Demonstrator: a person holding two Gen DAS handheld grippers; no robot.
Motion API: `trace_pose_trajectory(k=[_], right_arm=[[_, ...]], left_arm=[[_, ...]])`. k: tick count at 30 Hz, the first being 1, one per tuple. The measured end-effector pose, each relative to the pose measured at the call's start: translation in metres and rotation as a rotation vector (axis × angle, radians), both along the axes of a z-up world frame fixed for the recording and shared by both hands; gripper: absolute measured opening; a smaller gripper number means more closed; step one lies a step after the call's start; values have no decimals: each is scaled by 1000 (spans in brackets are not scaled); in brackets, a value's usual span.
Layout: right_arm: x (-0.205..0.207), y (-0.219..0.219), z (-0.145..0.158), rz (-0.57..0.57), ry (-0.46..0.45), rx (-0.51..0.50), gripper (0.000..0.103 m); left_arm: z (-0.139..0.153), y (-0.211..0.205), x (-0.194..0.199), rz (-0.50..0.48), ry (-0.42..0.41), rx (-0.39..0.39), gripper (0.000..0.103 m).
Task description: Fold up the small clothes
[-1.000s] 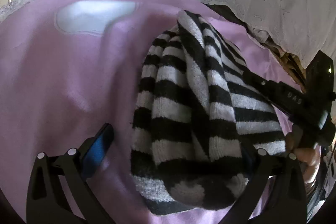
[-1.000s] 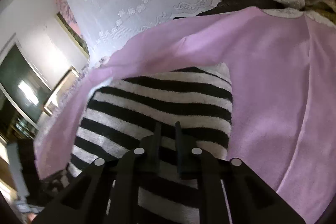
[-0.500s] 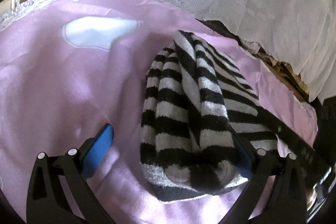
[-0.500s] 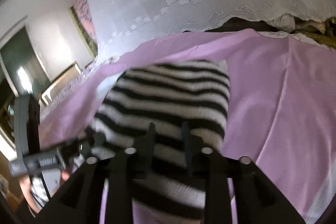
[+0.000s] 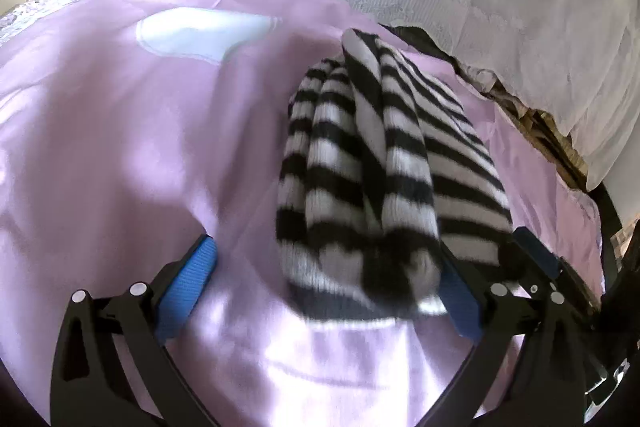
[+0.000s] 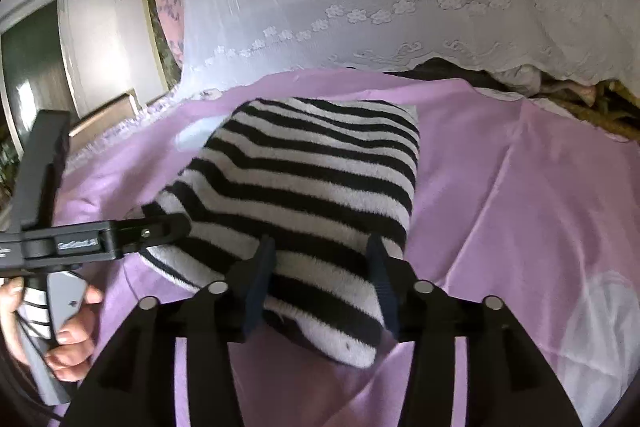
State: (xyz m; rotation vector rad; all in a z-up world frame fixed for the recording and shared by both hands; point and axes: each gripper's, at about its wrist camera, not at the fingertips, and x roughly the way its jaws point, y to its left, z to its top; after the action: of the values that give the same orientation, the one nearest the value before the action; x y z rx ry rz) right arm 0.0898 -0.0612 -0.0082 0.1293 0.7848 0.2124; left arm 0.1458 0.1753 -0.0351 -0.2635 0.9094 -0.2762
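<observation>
One folded black-and-white striped knit garment (image 6: 304, 195), thick and fuzzy, lies in a soft rounded bundle on a smooth pink sheet (image 6: 500, 187). Two grippers work it. The right gripper (image 6: 320, 267) has its jaws opening, the near end of the bundle lying between the two dark pads with gaps showing at either side. The left gripper (image 5: 328, 279) stands spread wide, its two blue ribbed pads clear of the cloth on the left and hidden behind it on the right. A white lace curtain (image 6: 400, 7) with flower trim hangs behind. Lettering on the left gripper's body is too blurred to read
</observation>
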Motion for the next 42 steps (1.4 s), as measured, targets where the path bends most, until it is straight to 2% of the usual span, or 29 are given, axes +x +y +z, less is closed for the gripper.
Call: trace_pose_trajectory(k=[3,7,8,10,12,16,20,29,38,42], right_arm=[[-4,-3,-7,-20,51,14,67],[-3,-25,-20,-38,121,170,70],[-4,-29,-23,-47,138,201,74],[-6,-34,-25,-61,147,225,78],[-9,-34,-24,-68,145,221,82],[-15,-28,-17,-91,129,147,84],[-19,-21,-6,-98,87,74,84],[-22,-20,5,-96,47,33,88],[-21,-27,14,-109,26,65,93],[-12,-43,14,-102,55,179,94]], left_arm=[[3,-1,-12,11,-11,22,99],[7,0,-25,27,-26,26,98],[8,0,-28,30,-33,24,98],[11,0,-35,29,-47,17,98],[15,-3,-41,18,-75,9,98],[24,-6,-49,7,-132,17,98],[27,-8,-47,-12,-138,-14,98],[41,-4,-56,-26,-209,-76,98],[29,-4,-13,-10,-97,-123,98],[18,1,5,-10,-33,-182,98]])
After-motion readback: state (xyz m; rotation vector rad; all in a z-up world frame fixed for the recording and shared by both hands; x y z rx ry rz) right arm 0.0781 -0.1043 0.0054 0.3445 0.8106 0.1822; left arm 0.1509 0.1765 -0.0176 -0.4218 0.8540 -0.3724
